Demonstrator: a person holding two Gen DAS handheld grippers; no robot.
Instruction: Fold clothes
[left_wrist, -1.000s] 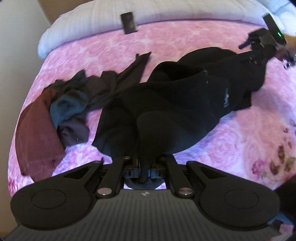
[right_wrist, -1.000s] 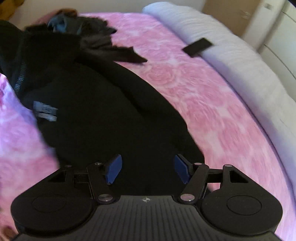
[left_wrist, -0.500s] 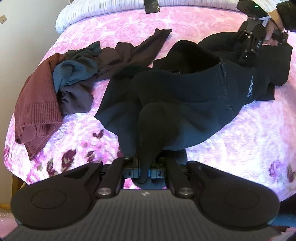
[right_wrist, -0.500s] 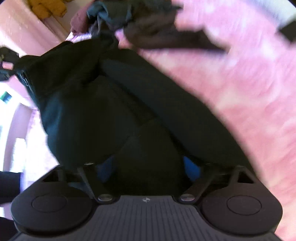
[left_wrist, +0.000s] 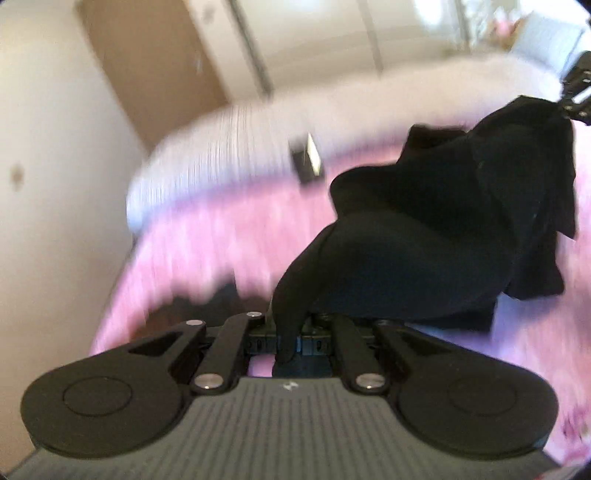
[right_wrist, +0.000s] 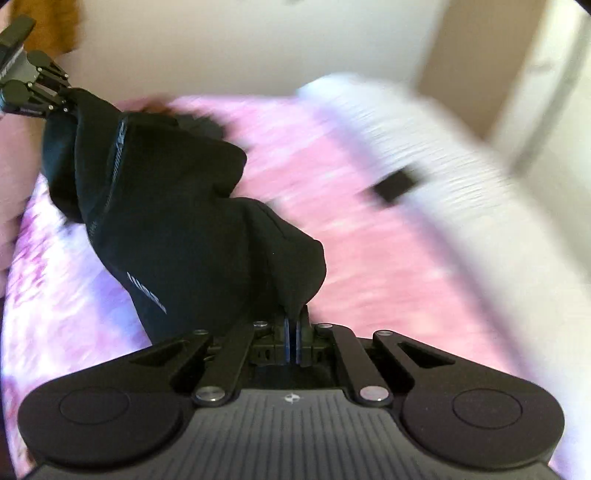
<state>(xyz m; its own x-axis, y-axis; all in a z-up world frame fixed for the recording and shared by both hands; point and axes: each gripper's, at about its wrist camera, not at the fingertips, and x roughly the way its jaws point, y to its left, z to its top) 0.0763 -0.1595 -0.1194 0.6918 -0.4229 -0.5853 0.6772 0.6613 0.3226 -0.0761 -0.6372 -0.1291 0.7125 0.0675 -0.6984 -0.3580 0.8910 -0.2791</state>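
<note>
A black zip jacket hangs lifted above the pink floral bed, stretched between my two grippers. My left gripper is shut on one edge of the jacket. My right gripper is shut on another edge, the cloth pinched between its blue pads. In the right wrist view the jacket shows its zip and a white logo, and the left gripper holds its far top corner. In the left wrist view the right gripper holds the far corner at the upper right. Both views are motion-blurred.
The pink bedspread lies below, with a white ribbed bolster along its far side. A small black flat object lies by the bolster and also shows in the right wrist view. A wall and a wooden door stand behind.
The right gripper has shut on the jacket. Both grippers have risen and lifted the jacket off the bed; the views now tilt up toward the wall and bolster. The clothes pile is mostly out of view.
</note>
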